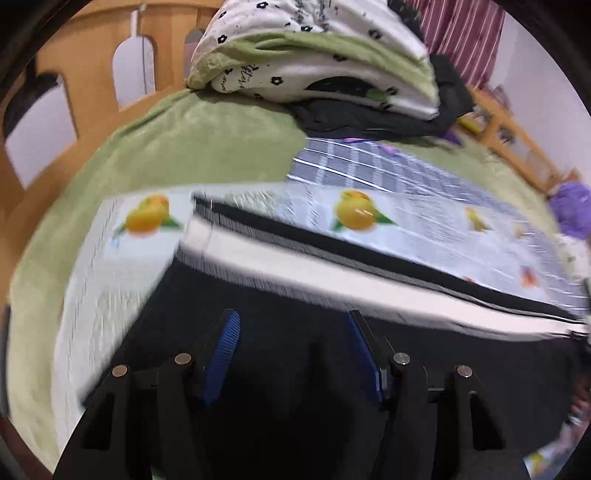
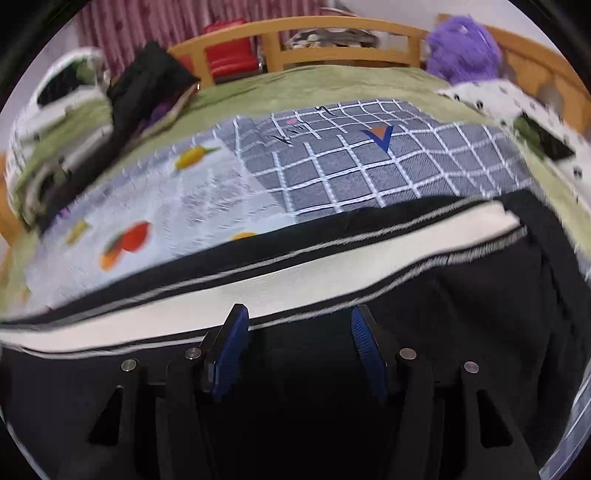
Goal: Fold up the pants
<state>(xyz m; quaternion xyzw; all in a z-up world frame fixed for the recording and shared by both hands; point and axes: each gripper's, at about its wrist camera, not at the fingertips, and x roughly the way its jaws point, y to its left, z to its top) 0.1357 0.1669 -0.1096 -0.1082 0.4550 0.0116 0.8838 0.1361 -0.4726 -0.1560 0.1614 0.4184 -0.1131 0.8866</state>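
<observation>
- Bedding: one green blanket (image 1: pixel 207 147) covers the bed within a wooden frame (image 2: pixel 332 33); on it lie one fruit-print sheet (image 1: pixel 369 236) and one grey grid cloth (image 2: pixel 369 166).
- Piled goods: one folded flower-print quilt (image 1: pixel 314 70) upper centre of your left view; one purple plush (image 2: pixel 461 48) upper right of your right view.
- Pants (image 2: pixel 295 280): one pair, black with a white side stripe, spread across the lower half of both views.
- Your left gripper (image 1: pixel 291 325): tilted down over the black fabric, fingers standing apart, nothing pinched.
- Your right gripper (image 2: pixel 299 321): same tilt, fingers apart at the stripe's edge, gripping nothing.
</observation>
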